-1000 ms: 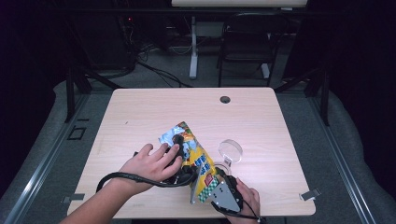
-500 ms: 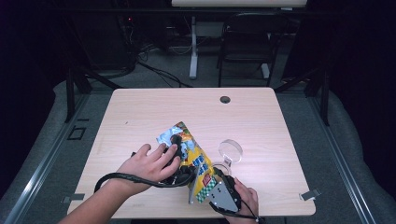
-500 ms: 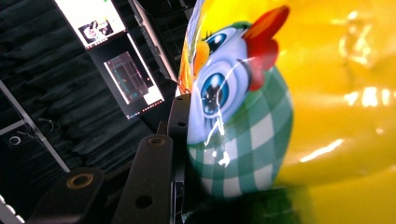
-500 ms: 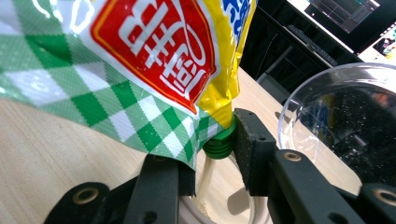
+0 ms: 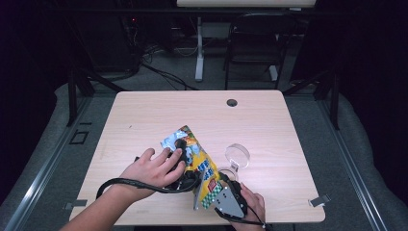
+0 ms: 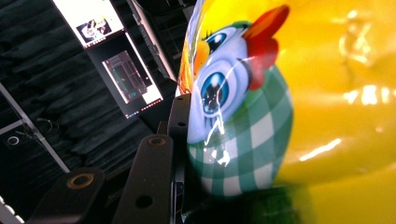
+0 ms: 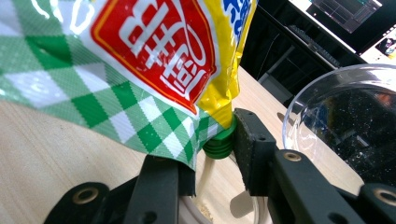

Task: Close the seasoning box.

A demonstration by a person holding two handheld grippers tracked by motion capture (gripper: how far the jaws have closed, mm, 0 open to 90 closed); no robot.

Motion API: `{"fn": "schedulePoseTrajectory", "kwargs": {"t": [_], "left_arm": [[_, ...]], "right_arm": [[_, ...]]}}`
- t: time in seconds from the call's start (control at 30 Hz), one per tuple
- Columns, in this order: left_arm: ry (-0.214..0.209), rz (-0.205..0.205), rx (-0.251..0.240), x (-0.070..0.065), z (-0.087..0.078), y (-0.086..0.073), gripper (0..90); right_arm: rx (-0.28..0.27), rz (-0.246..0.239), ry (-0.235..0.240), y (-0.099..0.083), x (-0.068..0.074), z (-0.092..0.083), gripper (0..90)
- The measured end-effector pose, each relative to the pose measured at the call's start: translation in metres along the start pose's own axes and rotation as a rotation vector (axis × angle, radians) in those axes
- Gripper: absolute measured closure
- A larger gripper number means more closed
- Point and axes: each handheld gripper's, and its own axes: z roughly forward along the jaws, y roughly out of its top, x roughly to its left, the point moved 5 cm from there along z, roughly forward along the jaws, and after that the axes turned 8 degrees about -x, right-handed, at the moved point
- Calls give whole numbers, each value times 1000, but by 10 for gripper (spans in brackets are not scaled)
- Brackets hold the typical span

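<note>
Two hand-held grippers are holding a pouch above the table, spout end down beside a clear bowl.

The left hand-held gripper [image 5: 182,147] is gripping the upper part of the pouch [image 5: 195,159], its jaws pressing on the glossy printed face [image 6: 243,116]; the right hand-held gripper [image 5: 222,185] is working at the low end, its jaws closing narrowly on the green checked corner and the green screw cap [image 7: 219,142]. The pouch is slanting with its long axis running from its upper far end, at the left gripper, down to the cap, at the right gripper, near the table's [image 5: 288,125] front edge. The bowl [image 5: 237,156] is standing just beside the cap, on the right gripper's side, so that hand is the nearer one for pouring, probably after the cap is taken off.
</note>
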Motion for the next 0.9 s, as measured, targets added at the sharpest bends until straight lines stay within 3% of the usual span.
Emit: {"fn": "schedulePoseTrajectory", "kwargs": {"t": [0.9], "left_arm": [[-3,22,3,3,0,3,721]], "right_arm": [[-6,6,1,-1,0,0,707]]}}
